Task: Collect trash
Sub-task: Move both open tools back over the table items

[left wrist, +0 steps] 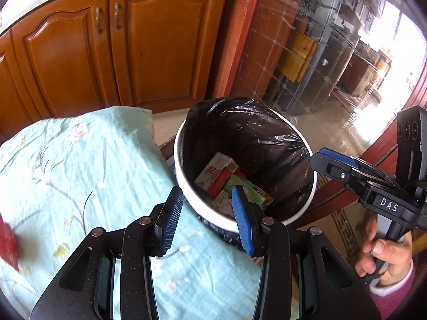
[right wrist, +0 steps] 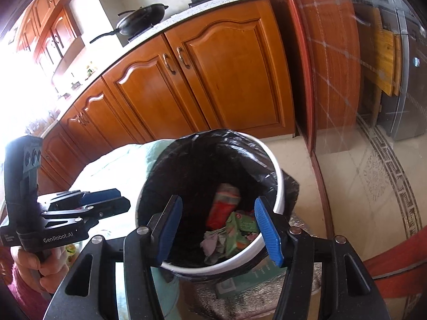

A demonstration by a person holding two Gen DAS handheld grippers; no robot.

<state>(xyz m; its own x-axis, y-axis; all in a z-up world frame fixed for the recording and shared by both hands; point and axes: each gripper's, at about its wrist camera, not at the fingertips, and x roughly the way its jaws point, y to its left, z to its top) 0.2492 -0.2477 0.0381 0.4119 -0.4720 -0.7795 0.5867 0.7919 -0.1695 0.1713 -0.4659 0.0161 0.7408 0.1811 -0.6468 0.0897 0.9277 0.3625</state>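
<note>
A white trash bin (left wrist: 184, 194) lined with a black bag (left wrist: 240, 133) stands beside the table; it also shows in the right wrist view (right wrist: 277, 181). Inside lie a red-and-white box (left wrist: 216, 173), green wrappers (left wrist: 245, 189) and crumpled paper (right wrist: 213, 245). My left gripper (left wrist: 208, 194) is open and empty over the bin's near rim. My right gripper (right wrist: 218, 205) is open and empty above the bin mouth. The right gripper also shows in the left wrist view (left wrist: 320, 157), at the bin's right rim. The left gripper shows in the right wrist view (right wrist: 117, 200), left of the bin.
A table with a light blue floral cloth (left wrist: 80, 173) lies left of the bin, with a red object (left wrist: 8, 242) at its left edge. Wooden cabinets (left wrist: 106, 53) stand behind. A glass sliding door (left wrist: 333, 53) is at the right. A silver mat (right wrist: 240, 301) lies under the bin.
</note>
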